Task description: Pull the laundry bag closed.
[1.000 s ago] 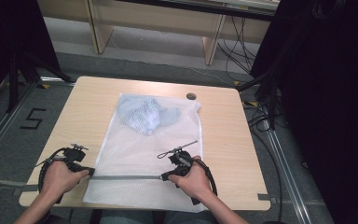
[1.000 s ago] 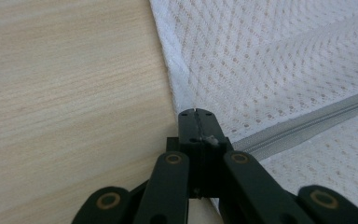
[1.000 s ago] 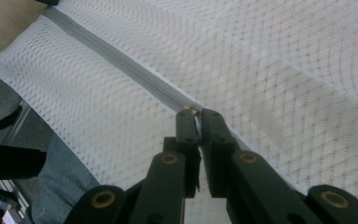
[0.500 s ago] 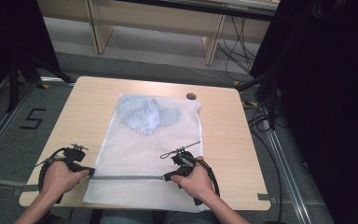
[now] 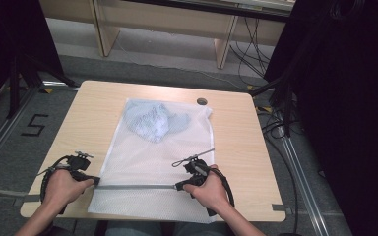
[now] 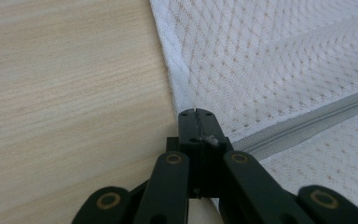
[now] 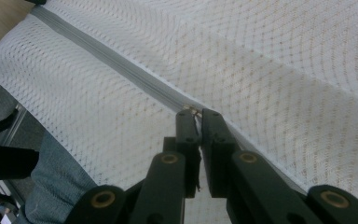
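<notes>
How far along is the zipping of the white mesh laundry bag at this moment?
Done: the pale blue garment lies inside the white mesh laundry bag on the wooden table. In hand: the left gripper clamps the bag's edge at the grey zipper's end, and the right gripper is shut on the zipper pull. Left: which way the pull travels can't be told, so the remaining stretch is unclear.

- The mesh bag point(image 5: 147, 162) is white, with a fine honeycomb weave.
- Its zipper point(image 5: 138, 187) is grey.
- The cloth inside point(image 5: 152, 122) looks pale blue, possibly patterned.
- The table point(image 5: 236, 142) is light wood grain.
- Both grippers' jaws are black.
</notes>
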`<state>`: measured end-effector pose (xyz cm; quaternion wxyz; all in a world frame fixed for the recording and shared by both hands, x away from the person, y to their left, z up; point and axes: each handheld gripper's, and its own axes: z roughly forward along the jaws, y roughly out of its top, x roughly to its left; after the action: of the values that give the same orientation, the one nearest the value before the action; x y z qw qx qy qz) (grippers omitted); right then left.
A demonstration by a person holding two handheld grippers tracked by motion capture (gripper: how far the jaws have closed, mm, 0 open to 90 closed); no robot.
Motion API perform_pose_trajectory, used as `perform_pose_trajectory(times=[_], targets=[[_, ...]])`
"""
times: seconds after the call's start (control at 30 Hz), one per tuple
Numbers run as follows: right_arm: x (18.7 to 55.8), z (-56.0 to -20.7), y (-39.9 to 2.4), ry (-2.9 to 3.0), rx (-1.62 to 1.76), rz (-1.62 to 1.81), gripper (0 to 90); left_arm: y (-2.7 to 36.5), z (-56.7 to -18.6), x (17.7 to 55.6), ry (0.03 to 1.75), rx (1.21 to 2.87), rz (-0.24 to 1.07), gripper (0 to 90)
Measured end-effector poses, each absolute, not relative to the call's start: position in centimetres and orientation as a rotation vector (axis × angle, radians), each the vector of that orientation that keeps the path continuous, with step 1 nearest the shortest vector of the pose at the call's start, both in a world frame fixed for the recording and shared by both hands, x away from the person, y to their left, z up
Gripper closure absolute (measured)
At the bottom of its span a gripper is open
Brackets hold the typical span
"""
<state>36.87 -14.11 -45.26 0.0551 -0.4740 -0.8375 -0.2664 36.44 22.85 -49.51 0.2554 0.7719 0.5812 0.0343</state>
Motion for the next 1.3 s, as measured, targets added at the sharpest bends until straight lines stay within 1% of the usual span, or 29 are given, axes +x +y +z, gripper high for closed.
perform_pose_trajectory(times=[0.5, 0.53, 0.8, 0.87, 1.13, 1.27, 1.3], targets=[[36.9, -45.2, -14.8, -2.536, -1.461, -0.798, 86.9, 22.9, -49.3, 36.5, 1.581, 2.119, 0.077, 89.9], [36.9, -45.2, -14.8, -2.538, -1.463, -0.796, 86.9, 22.8, -49.5, 36.4, 1.579, 2.093, 0.094, 89.9], [36.9, -45.3, -15.0, -2.544, -1.454, -0.805, 86.9, 22.9, -49.5, 36.4, 1.578, 2.094, 0.093, 89.9], [36.8, -45.3, -15.0, -2.533, -1.467, -0.804, 86.9, 22.9, -49.3, 36.5, 1.583, 2.117, 0.077, 89.9], [36.9, -45.2, -15.4, -2.540, -1.474, -0.802, 86.9, 22.9, -49.3, 36.5, 1.582, 2.119, 0.082, 89.9], [36.9, -45.2, -15.5, -2.533, -1.469, -0.802, 86.9, 22.9, -49.5, 36.5, 1.580, 2.095, 0.092, 89.9], [36.9, -45.3, -15.6, -2.526, -1.471, -0.803, 86.9, 22.9, -49.4, 36.5, 1.579, 2.113, 0.082, 89.9]])
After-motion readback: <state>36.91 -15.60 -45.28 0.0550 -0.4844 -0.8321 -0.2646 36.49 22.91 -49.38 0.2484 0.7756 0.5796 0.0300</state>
